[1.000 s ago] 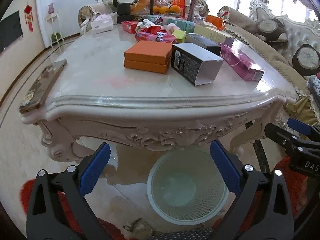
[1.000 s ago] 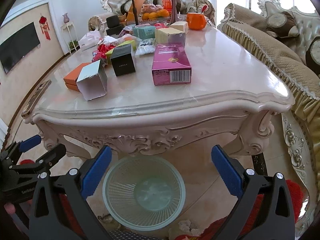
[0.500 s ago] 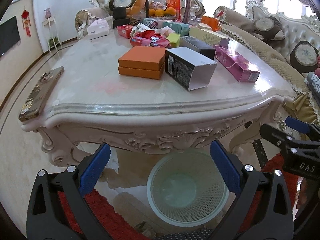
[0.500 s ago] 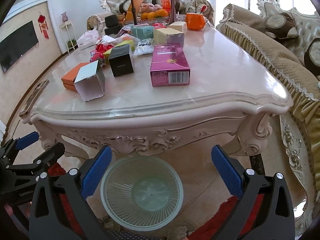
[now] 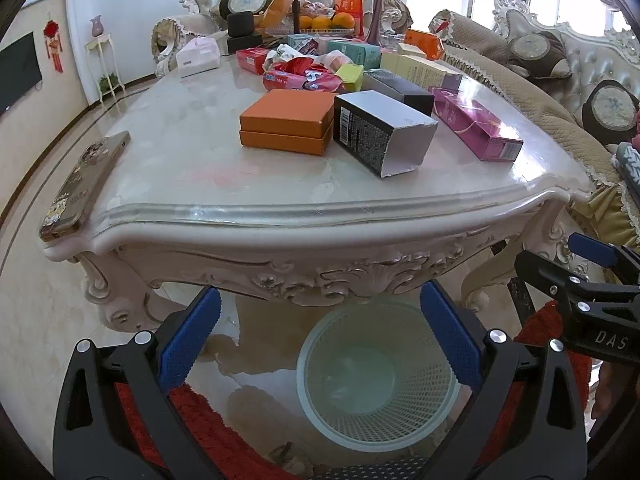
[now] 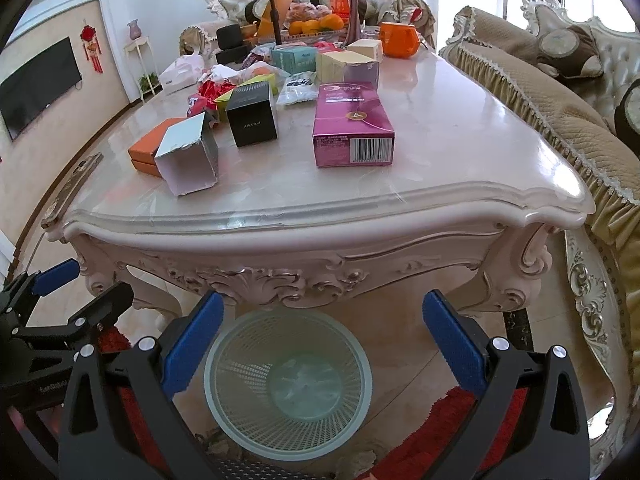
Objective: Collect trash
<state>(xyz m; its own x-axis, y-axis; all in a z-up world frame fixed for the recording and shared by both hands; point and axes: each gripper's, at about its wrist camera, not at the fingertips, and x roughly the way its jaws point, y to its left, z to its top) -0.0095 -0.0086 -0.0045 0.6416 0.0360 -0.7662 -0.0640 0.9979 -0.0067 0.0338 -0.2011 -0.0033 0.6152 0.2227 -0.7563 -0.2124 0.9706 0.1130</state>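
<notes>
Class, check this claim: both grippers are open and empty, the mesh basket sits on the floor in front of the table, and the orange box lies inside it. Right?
Not quite. The orange box lies on the table, not in the mesh basket, which looks empty in the left wrist view. The left gripper and right gripper are indeed open and empty.

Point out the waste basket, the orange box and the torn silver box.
waste basket (image 5: 320,420), left wrist view, on its near left mesh wall.
orange box (image 5: 292,114), left wrist view, on its lid top.
torn silver box (image 6: 186,158), right wrist view, on its open torn end.
</notes>
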